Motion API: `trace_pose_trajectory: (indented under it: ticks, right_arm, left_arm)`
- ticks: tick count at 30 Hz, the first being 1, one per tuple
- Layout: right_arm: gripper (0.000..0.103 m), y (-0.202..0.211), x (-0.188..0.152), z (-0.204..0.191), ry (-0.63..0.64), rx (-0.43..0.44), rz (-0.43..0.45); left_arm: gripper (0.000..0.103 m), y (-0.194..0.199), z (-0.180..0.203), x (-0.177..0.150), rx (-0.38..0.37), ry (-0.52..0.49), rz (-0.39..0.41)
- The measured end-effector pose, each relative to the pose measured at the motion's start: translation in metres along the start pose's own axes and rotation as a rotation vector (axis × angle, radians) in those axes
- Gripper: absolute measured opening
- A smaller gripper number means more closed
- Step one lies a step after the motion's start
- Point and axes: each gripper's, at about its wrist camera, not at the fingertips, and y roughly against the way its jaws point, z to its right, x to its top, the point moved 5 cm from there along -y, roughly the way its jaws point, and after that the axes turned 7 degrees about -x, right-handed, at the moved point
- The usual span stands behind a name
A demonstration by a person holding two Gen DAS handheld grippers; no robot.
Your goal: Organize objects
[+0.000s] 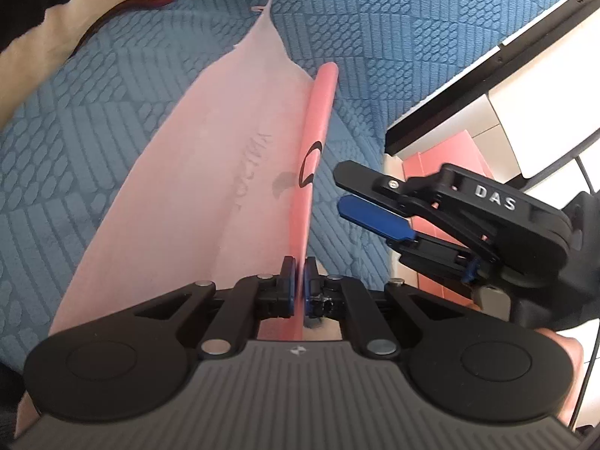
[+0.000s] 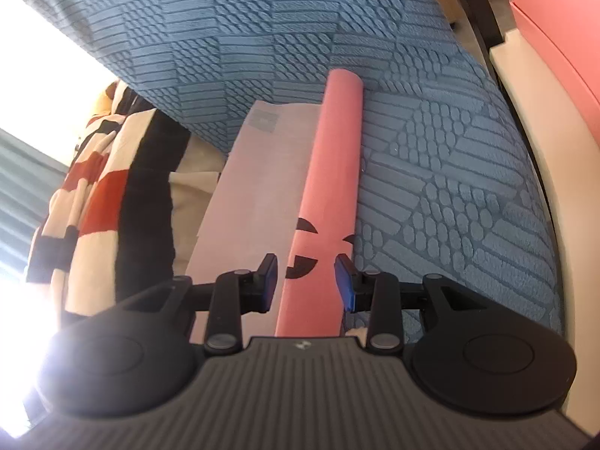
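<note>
Left wrist view: left gripper pinched on the near edge of a pink bag, blue pads pressed against the thin sheet; bag stretching ahead of the jaws over a blue cover, its rolled edge running straight forward, right gripper off to the right of the jaws and apart from the bag. Right wrist view: right gripper spread wide, roll lying between the pads and reaching ahead, flat part of the bag left of the jaws, striped cloth farther left.
</note>
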Motion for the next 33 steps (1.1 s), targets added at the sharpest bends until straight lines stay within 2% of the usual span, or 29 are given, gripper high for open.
trace_pose_trajectory:
  ticks: [6, 9, 16, 22, 24, 26, 33]
  right_arm:
    - [0.035, -0.004, -0.003, -0.005, 0.05, -0.027, 0.019]
    - [0.031, -0.008, -0.007, -0.008, 0.079, -0.022, 0.015]
    - [0.028, -0.024, -0.015, -0.022, 0.157, -0.017, 0.001]
    - [0.026, -0.041, -0.017, -0.023, 0.189, -0.043, -0.022]
    - [0.024, -0.045, -0.016, -0.023, 0.193, -0.047, -0.026]
    - [0.022, -0.048, -0.016, -0.022, 0.201, -0.052, -0.03]
    - [0.022, -0.049, -0.015, -0.021, 0.194, -0.039, -0.039]
  left_arm:
    - [0.005, -0.004, -0.011, 0.003, 0.01, 0.022, -0.001]
    - [0.005, -0.008, -0.017, 0.005, 0.027, 0.039, -0.014]
    - [0.006, -0.012, -0.023, 0.008, 0.032, 0.051, -0.04]
    - [0.007, -0.016, -0.021, 0.011, 0.06, 0.013, -0.055]
    - [0.011, -0.013, -0.019, 0.011, 0.076, -0.008, -0.051]
    - [0.016, -0.01, -0.017, 0.013, 0.095, -0.028, -0.043]
    - [0.016, 0.018, -0.007, 0.011, 0.115, -0.091, 0.018]
